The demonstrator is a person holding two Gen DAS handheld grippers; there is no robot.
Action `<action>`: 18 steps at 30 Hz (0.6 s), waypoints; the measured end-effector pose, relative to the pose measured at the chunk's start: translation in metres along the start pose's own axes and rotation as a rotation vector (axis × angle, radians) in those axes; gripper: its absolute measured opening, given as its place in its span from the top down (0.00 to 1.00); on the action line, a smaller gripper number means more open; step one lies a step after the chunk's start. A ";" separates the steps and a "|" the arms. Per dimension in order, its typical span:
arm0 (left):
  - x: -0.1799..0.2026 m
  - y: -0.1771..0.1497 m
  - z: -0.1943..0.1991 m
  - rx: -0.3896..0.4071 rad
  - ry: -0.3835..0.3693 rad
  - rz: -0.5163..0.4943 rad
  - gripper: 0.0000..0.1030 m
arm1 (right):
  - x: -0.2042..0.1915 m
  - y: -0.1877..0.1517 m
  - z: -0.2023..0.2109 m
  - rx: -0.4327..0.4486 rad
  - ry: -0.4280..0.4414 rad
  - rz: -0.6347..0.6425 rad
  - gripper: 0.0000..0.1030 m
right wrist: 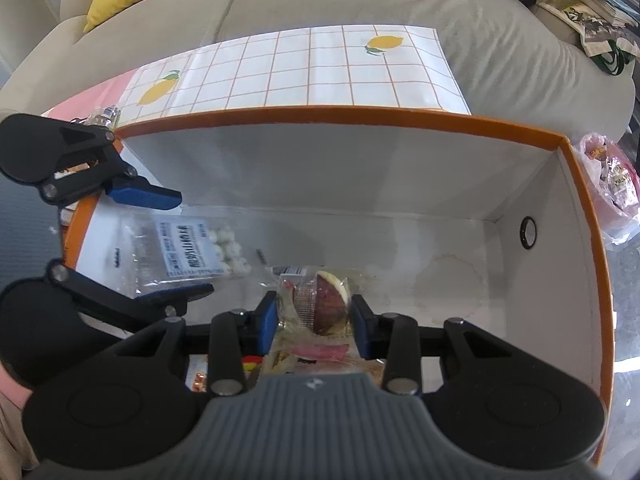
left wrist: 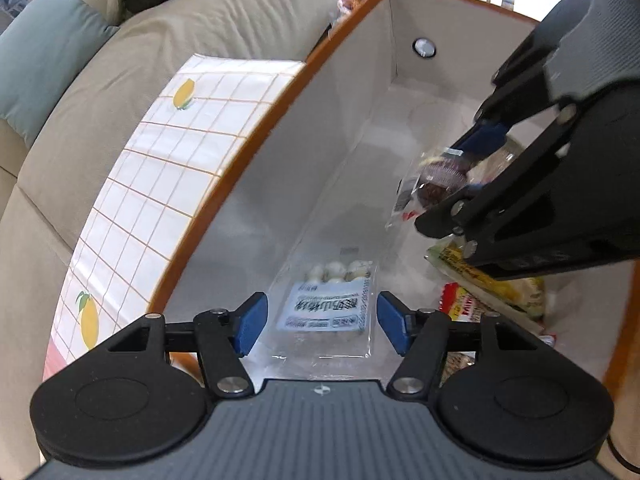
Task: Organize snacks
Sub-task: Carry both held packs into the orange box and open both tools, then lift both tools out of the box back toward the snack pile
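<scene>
Left wrist view catches the yellow snack packs piled at the near right of the orange-rimmed box; the right wrist view mostly hides those behind its own gripper, but shows a pink bag outside the box's right wall. Inside the box, on its white floor, lies a clear bag of white balls by the left end. The left gripper hangs spread wide over that bag, pads not pressing it. The right gripper is clamped on a wrapped chocolate cake, low inside the box near the front wall.
</scene>
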State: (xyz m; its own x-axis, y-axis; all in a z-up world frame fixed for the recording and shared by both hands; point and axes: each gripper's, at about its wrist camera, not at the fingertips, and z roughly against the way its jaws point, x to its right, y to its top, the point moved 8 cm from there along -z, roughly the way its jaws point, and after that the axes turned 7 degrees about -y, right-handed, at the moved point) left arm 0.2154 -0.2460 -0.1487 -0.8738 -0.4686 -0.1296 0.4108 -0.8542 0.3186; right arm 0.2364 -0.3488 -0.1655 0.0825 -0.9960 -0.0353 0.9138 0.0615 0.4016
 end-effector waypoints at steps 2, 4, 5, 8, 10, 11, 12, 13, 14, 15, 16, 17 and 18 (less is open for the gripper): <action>-0.002 -0.002 0.017 0.038 -0.010 0.010 0.28 | -0.002 -0.001 0.001 -0.002 0.009 -0.002 0.64; -0.005 -0.004 0.036 0.079 -0.032 0.039 0.28 | -0.006 -0.001 0.001 -0.005 0.021 0.004 0.64; -0.008 -0.006 0.046 0.097 -0.043 0.062 0.28 | -0.008 -0.001 0.001 -0.005 0.030 0.010 0.64; -0.019 -0.011 0.066 0.127 -0.051 0.133 0.28 | -0.021 -0.002 0.002 -0.006 0.060 0.044 0.64; -0.027 -0.014 0.077 0.145 -0.046 0.177 0.28 | -0.031 -0.003 0.002 -0.016 0.080 0.069 0.64; -0.030 -0.016 0.082 0.154 -0.044 0.196 0.28 | -0.036 -0.004 0.001 -0.026 0.089 0.078 0.64; -0.032 -0.018 0.087 0.163 -0.043 0.213 0.28 | -0.041 -0.005 -0.001 -0.037 0.096 0.086 0.64; -0.033 -0.019 0.089 0.169 -0.045 0.225 0.28 | -0.045 -0.006 -0.002 -0.049 0.099 0.092 0.64; -0.033 -0.021 0.092 0.174 -0.046 0.236 0.28 | -0.049 -0.007 -0.005 -0.062 0.096 0.098 0.64; -0.033 -0.023 0.094 0.178 -0.047 0.245 0.28 | -0.052 -0.009 -0.006 -0.069 0.090 0.101 0.64; -0.033 -0.025 0.095 0.180 -0.045 0.250 0.28 | -0.054 -0.010 -0.008 -0.076 0.085 0.104 0.64; -0.035 -0.027 0.096 0.179 -0.043 0.252 0.28 | -0.057 -0.011 -0.009 -0.083 0.083 0.105 0.64; -0.036 -0.030 0.097 0.177 -0.037 0.255 0.28 | -0.058 -0.013 -0.010 -0.090 0.082 0.104 0.64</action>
State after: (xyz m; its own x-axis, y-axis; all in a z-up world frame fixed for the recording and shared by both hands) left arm 0.2096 -0.1815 -0.0626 -0.7586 -0.6515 0.0091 0.5693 -0.6559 0.4957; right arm 0.2238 -0.2908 -0.1777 0.2070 -0.9756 -0.0736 0.9303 0.1729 0.3234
